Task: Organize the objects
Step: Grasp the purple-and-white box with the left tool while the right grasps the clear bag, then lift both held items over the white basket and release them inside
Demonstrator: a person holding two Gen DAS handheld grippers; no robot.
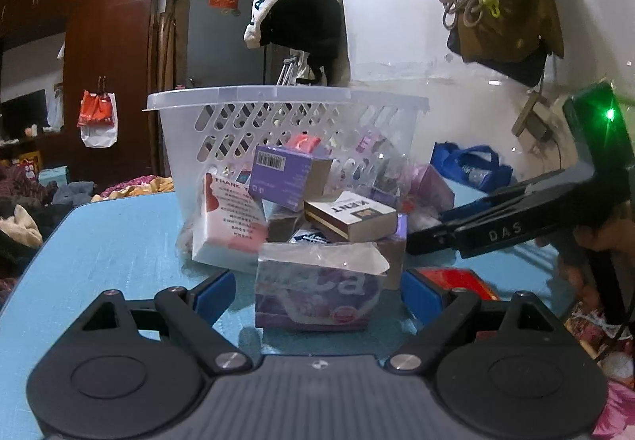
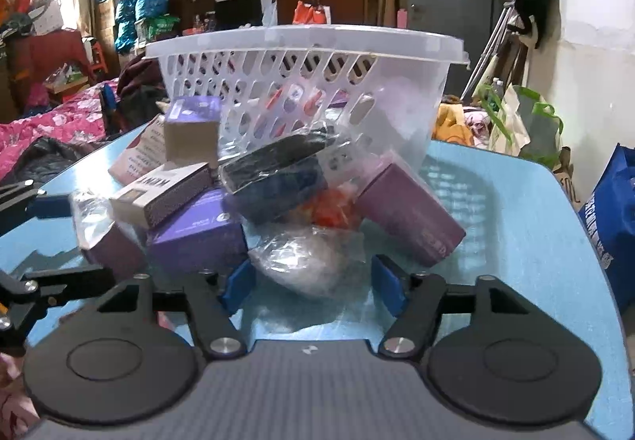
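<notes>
A clear plastic basket (image 1: 285,110) stands on the blue table (image 1: 111,241), with a pile of small boxes and packets in front of it. My left gripper (image 1: 317,291) is open, its blue pads on either side of a purple box (image 1: 313,297) wrapped in plastic, not touching it. A KENT box (image 1: 351,215) lies on the pile behind. My right gripper (image 2: 313,281) is open around a clear plastic packet (image 2: 305,261). The basket (image 2: 317,51) and a purple box (image 2: 408,213) stand beyond it. The right gripper also shows in the left wrist view (image 1: 496,217).
A white card box (image 1: 230,221) leans against the basket. A red item (image 1: 456,279) lies by the left gripper's right finger. A blue bag (image 2: 611,217) stands beside the table's right edge. Bedding and clutter surround the table.
</notes>
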